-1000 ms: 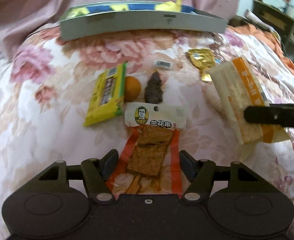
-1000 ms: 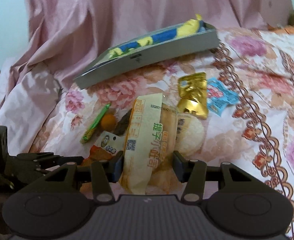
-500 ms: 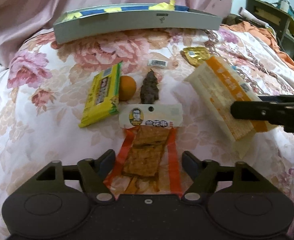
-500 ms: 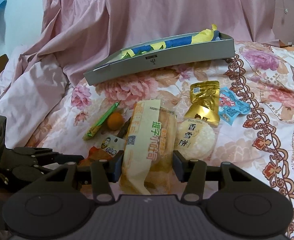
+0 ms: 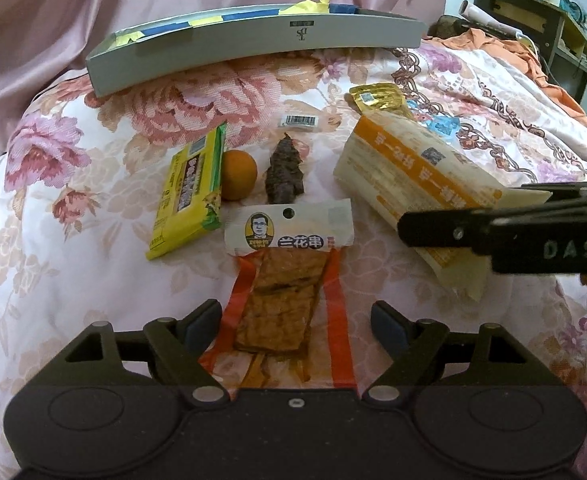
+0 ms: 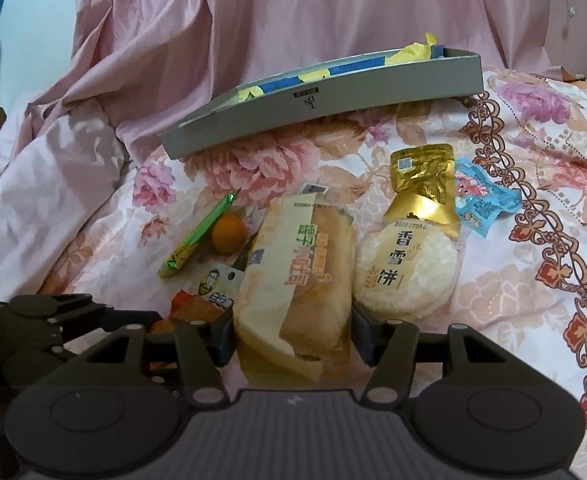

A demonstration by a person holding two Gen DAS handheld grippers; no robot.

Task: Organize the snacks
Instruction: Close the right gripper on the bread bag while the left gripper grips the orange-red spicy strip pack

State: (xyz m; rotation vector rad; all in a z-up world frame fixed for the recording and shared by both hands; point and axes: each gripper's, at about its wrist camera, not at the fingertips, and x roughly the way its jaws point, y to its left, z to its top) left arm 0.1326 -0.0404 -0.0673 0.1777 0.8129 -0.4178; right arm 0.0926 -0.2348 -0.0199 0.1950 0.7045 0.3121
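The left tongs (image 5: 293, 320) stand apart, one pad on each side of the near end of the dried-tofu skewer packet (image 5: 285, 280), neither pad pressing on it. That packet lies flat on the flowered bedspread (image 5: 73, 264), its long axis running straight away from the tongs towards the grey tray (image 5: 253, 44) at the far edge. Read from the packet, the yellow-green bar (image 5: 191, 196) lies to its far left, the small orange (image 5: 237, 174) and the dark dried snack (image 5: 283, 174) just beyond its white header.

The right tongs (image 6: 291, 332) are opening, and the bread packet (image 6: 297, 280) sits between them; its long axis also points away, towards the tray. The round rice cracker (image 6: 405, 268) lies just beside the bread on its right, with the gold pouch (image 6: 423, 184) and blue sachet (image 6: 481, 200) beyond that.

Each hand is nearest its own packet, so both would travel lengthwise to reach the tray, I judge.
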